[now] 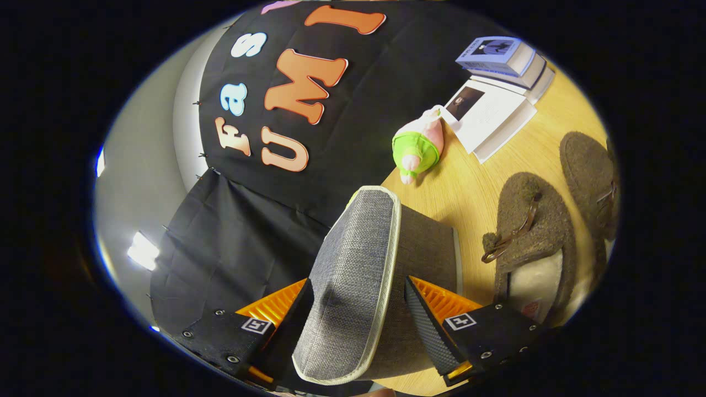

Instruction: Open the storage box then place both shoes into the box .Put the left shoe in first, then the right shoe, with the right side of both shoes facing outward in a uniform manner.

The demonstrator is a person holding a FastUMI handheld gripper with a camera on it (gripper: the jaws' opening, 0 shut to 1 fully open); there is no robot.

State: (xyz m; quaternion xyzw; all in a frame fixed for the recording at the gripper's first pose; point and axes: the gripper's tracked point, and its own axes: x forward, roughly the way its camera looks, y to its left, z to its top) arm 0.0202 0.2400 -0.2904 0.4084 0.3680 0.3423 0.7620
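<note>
Your tool [358,309] is clamped on the grey fabric lid [353,275] of the storage box, lifted between its fingers. Both shoes [532,237] lie on the tabletop [469,182] beyond, to the right.

Gripper-mounted fisheye, tilted, close behind box lid [353,275], facing wooden table [474,182], booth wall

We see a grey woven lid [353,275] with pale trim, brown fuzzy shoes [538,220], a green-pink toy [419,146], a yellow wood-grain tabletop [469,187].
</note>
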